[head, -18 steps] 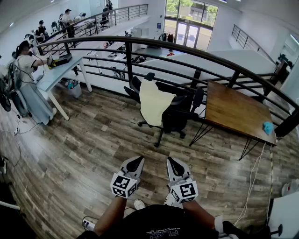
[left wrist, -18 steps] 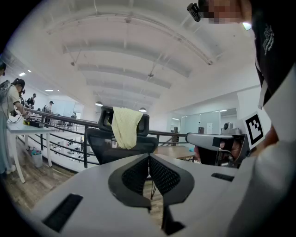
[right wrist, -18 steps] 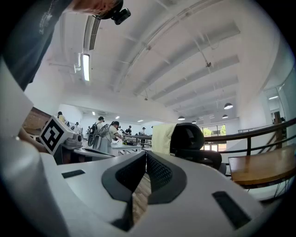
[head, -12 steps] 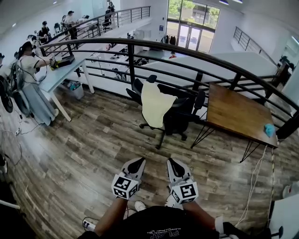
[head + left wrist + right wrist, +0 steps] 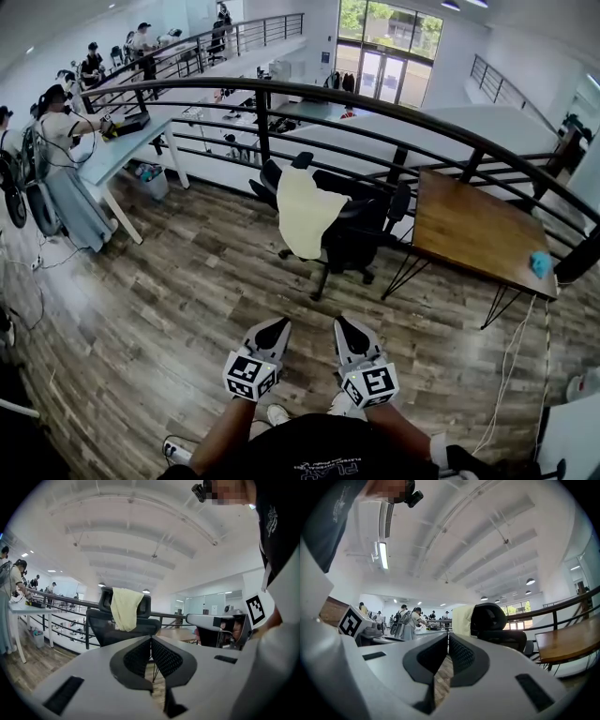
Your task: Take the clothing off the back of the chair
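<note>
Holding both tools low and near my body, I see the left gripper (image 5: 272, 325) with its jaws pressed together on nothing. The right gripper (image 5: 349, 326) is likewise closed and empty. Both point roughly level toward the far side of the room. The pale yellow clothing (image 5: 305, 211) hangs draped over the back of the black office chair (image 5: 361, 234), well apart from both grippers across the wood floor (image 5: 187, 281). A wooden table (image 5: 469, 220) stands to the chair's right, and a curved dark railing (image 5: 281, 89) runs behind both.
</note>
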